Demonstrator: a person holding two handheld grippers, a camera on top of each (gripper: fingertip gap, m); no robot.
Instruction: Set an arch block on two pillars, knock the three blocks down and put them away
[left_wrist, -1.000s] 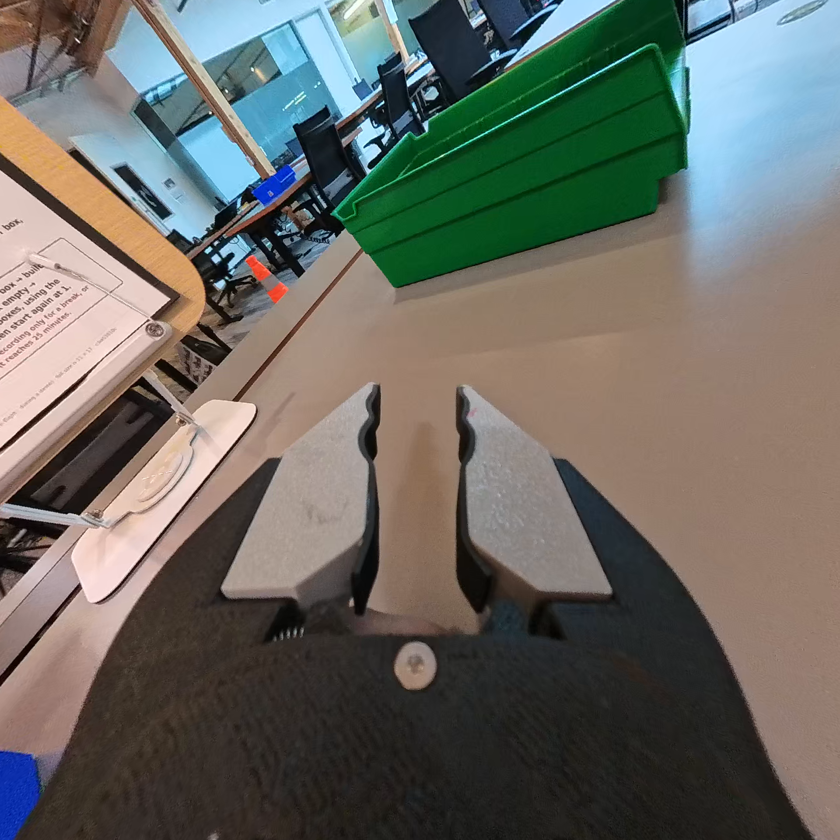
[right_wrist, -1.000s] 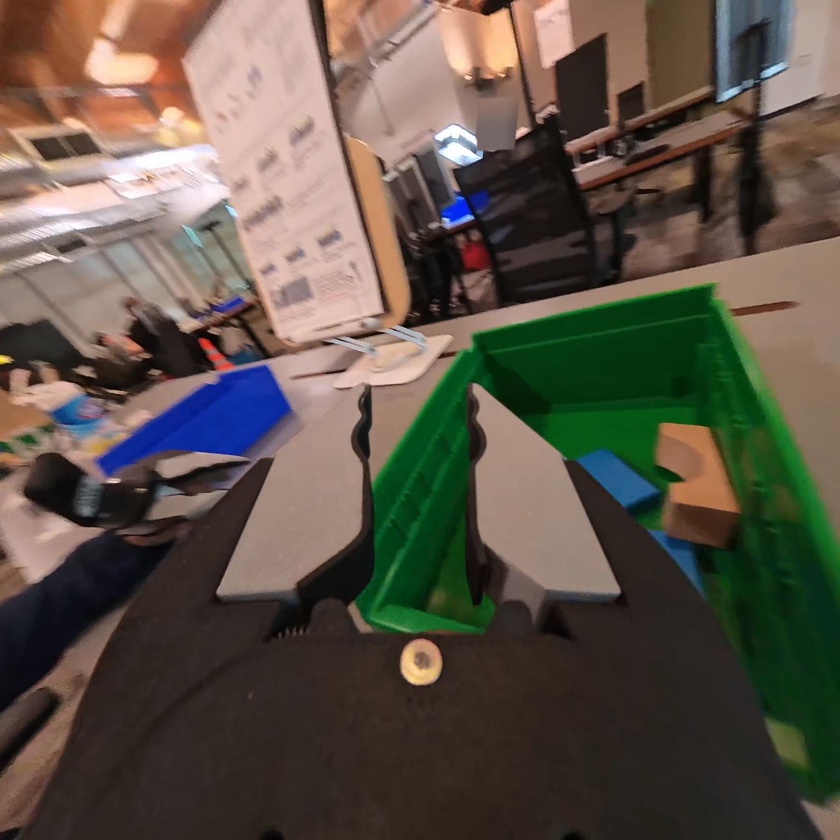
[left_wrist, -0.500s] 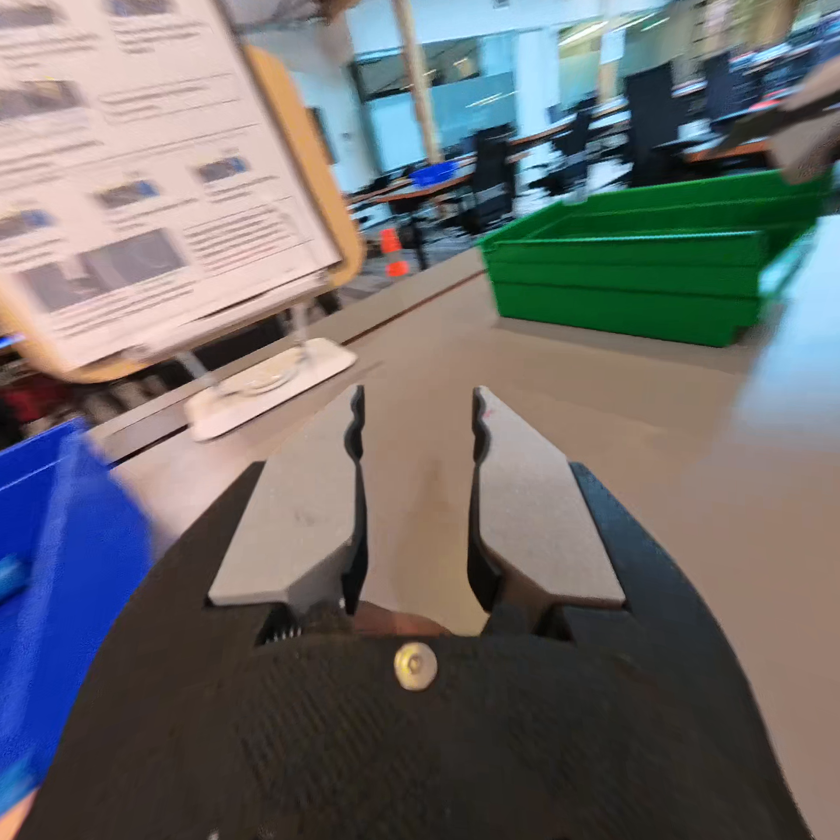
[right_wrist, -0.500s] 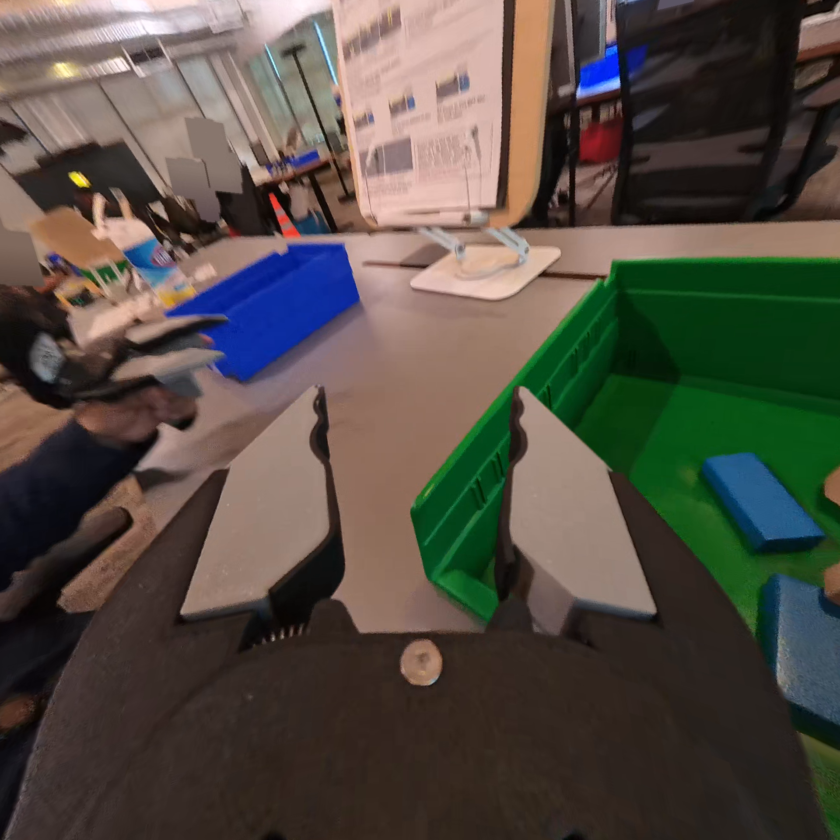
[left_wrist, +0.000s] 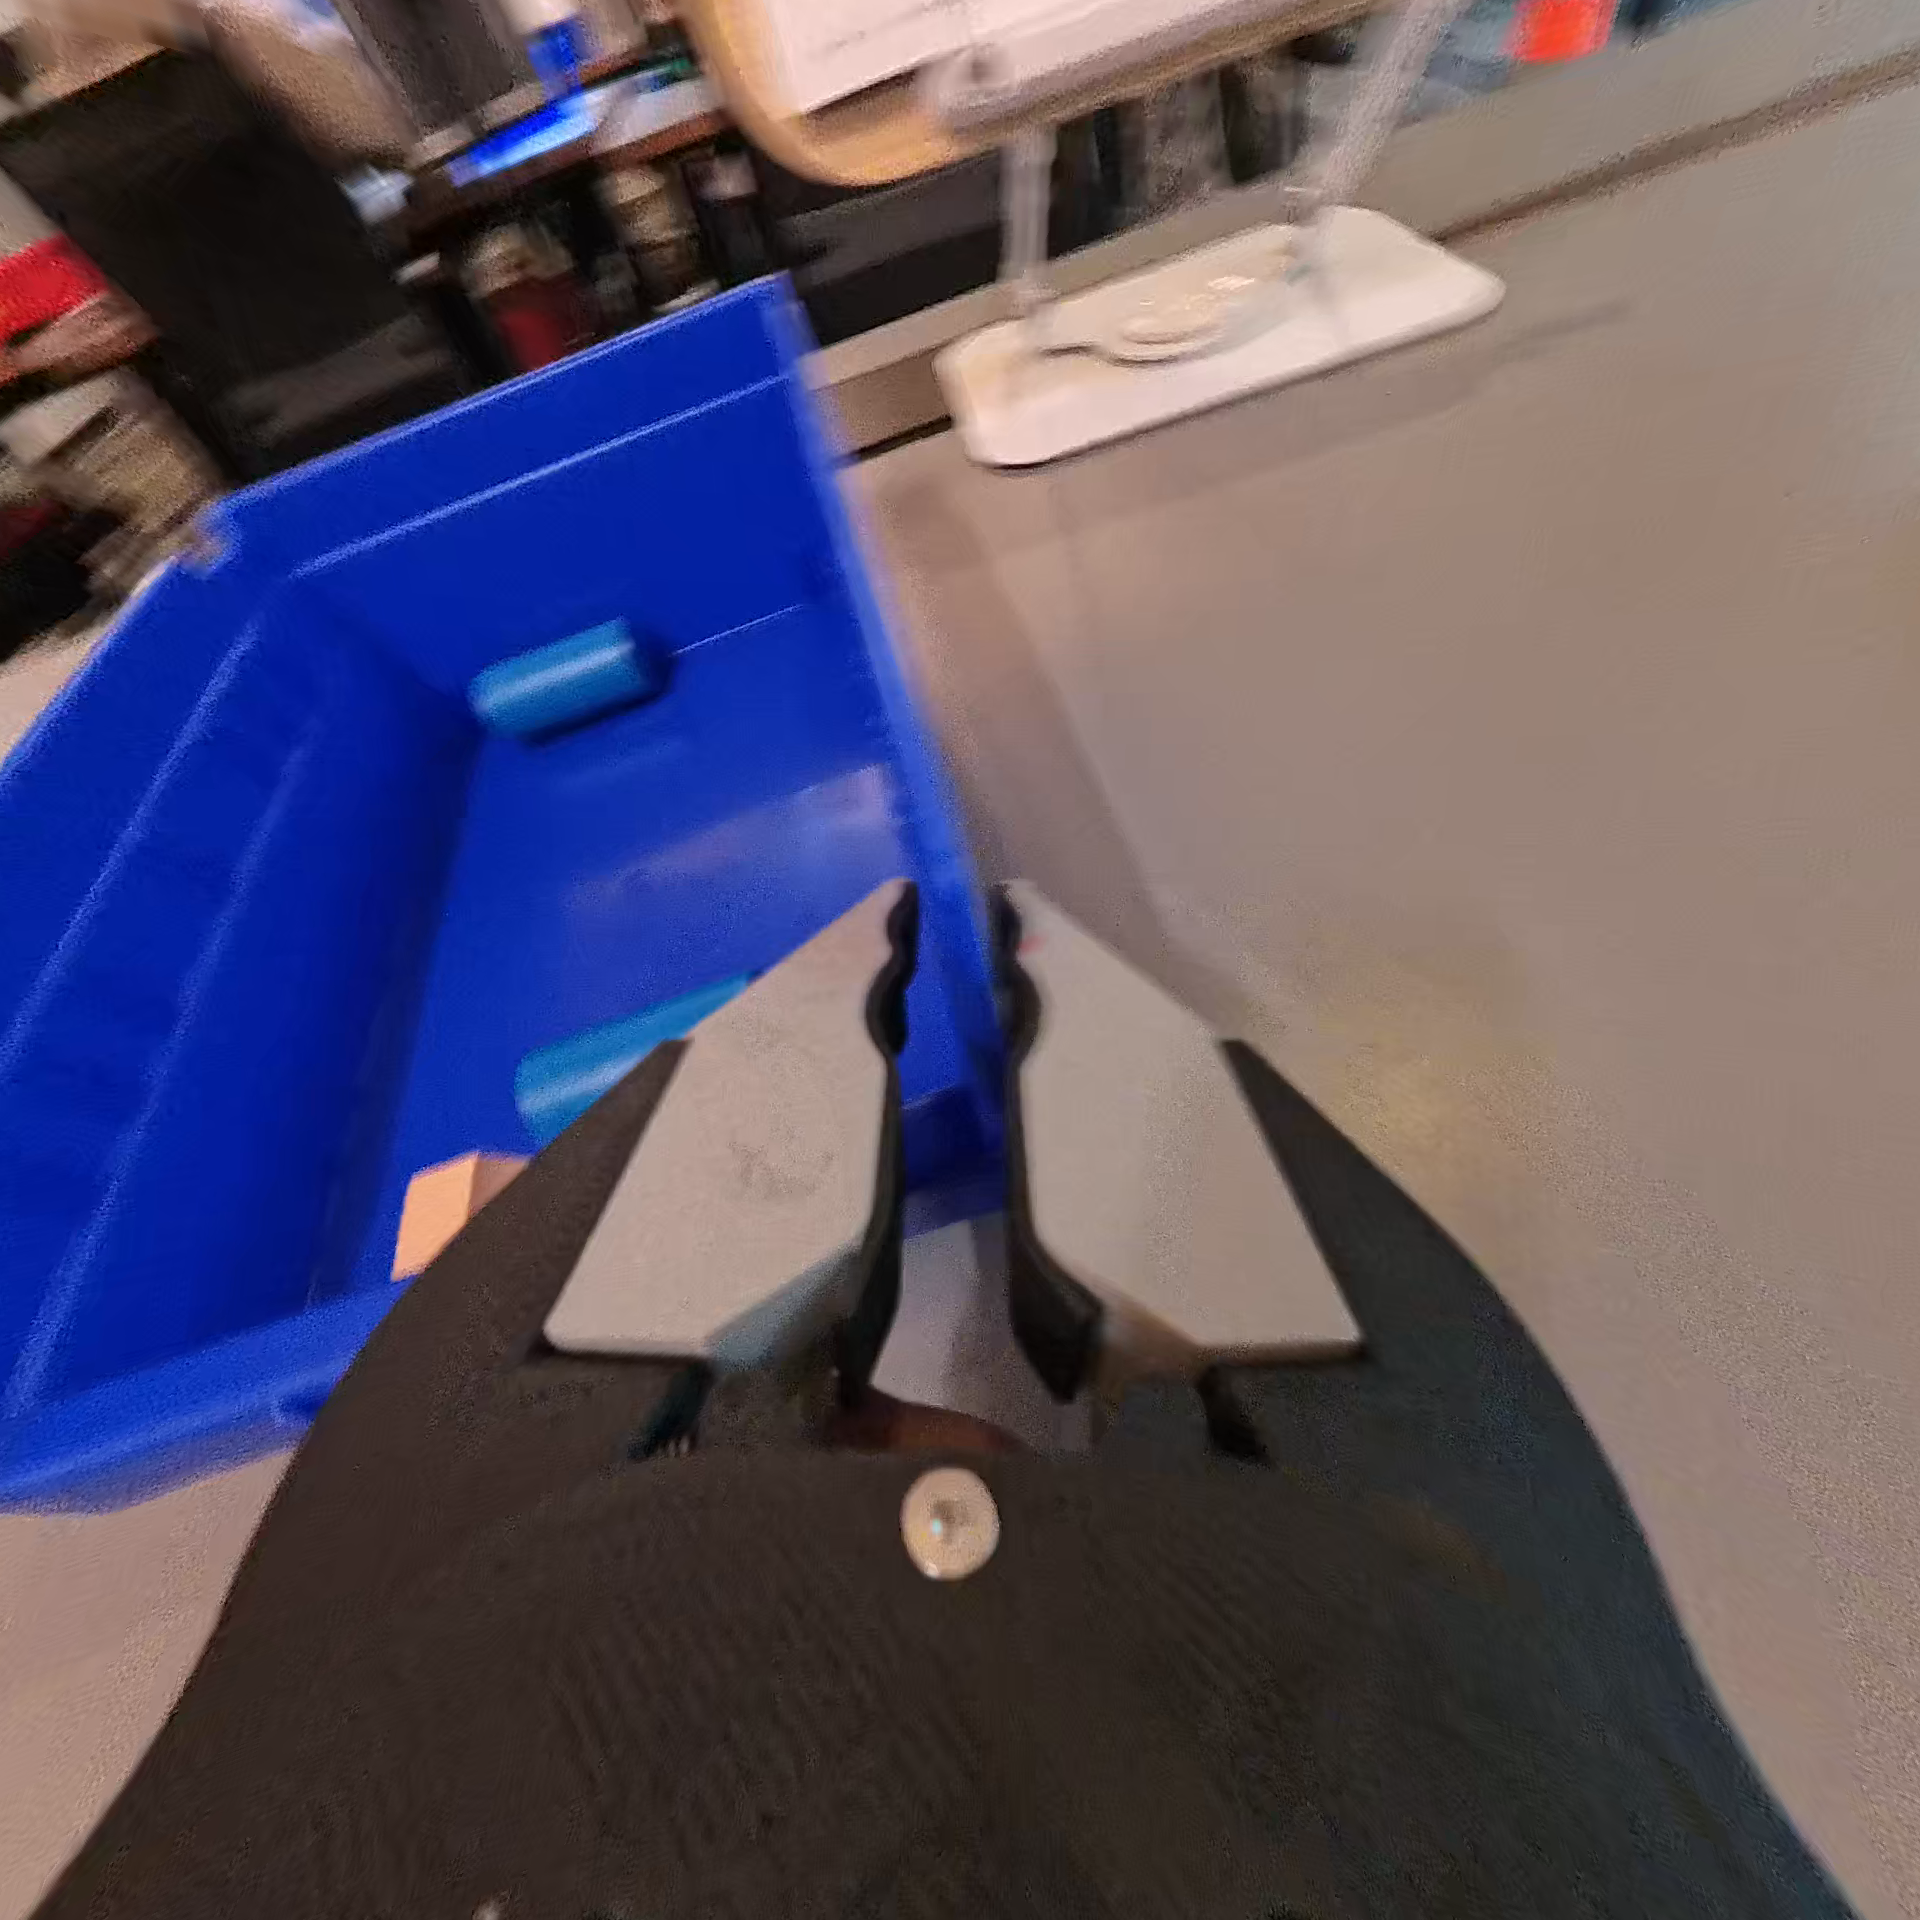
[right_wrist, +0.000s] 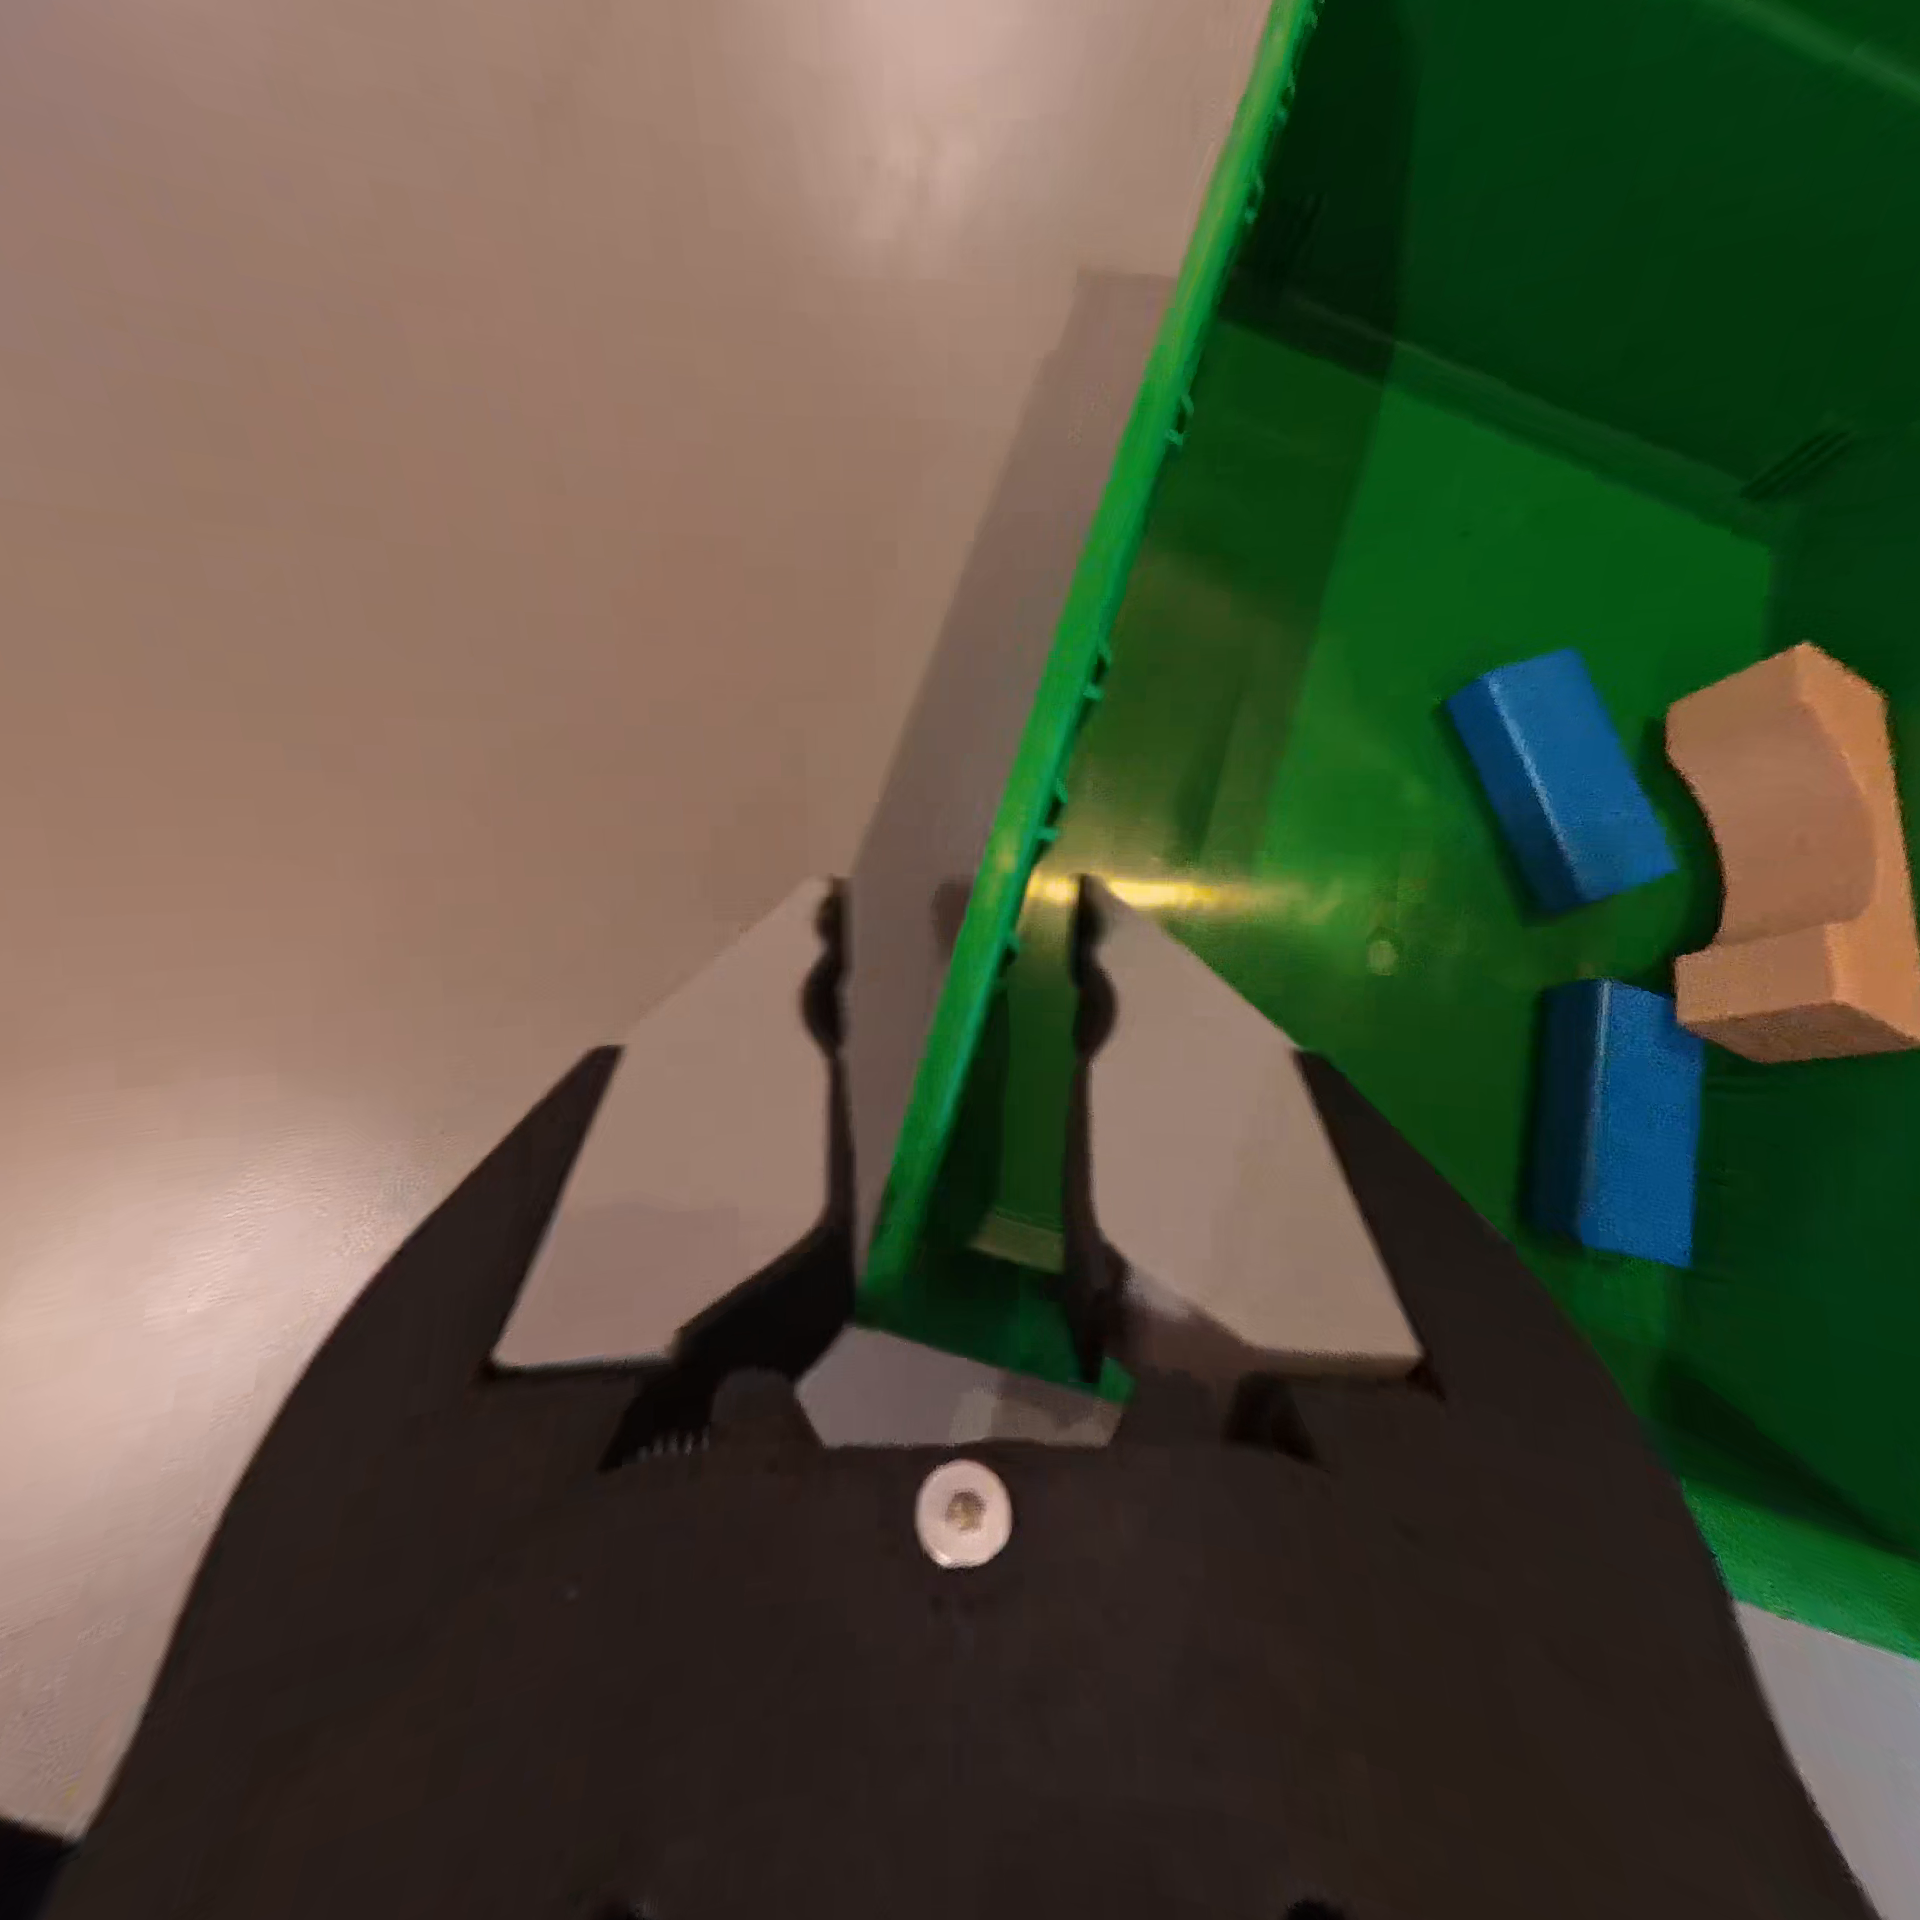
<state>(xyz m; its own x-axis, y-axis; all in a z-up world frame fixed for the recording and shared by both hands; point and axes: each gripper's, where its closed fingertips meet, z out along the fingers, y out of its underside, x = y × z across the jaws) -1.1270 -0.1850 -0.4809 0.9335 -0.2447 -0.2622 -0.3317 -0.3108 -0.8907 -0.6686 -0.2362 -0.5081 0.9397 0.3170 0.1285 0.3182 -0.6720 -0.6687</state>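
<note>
Lower right of the right wrist view: one green plastic bin (right_wrist: 1091, 665) contains two blue rectangular blocks (right_wrist: 1558, 779) and one tan wooden arch block (right_wrist: 1797, 852). Left of the left wrist view: one blue plastic bin (left_wrist: 623, 499) contains two blue cylindrical blocks (left_wrist: 561, 677).

Blue bin (left_wrist: 582, 540) w/ 2 lighter blue blocks (left_wrist: 566, 677) + 1 tan block (left_wrist: 436, 1216) inside. Green bin (right_wrist: 1122, 644) w/ 2 blue blocks (right_wrist: 1558, 779) + 1 tan arch block (right_wrist: 1787, 852). Tabletop (left_wrist: 1455, 831) plain grey-beige. Stand base (left_wrist: 1226, 343) white. Gripper fingers (right_wrist: 707, 1122) grey, bodies black.
</note>
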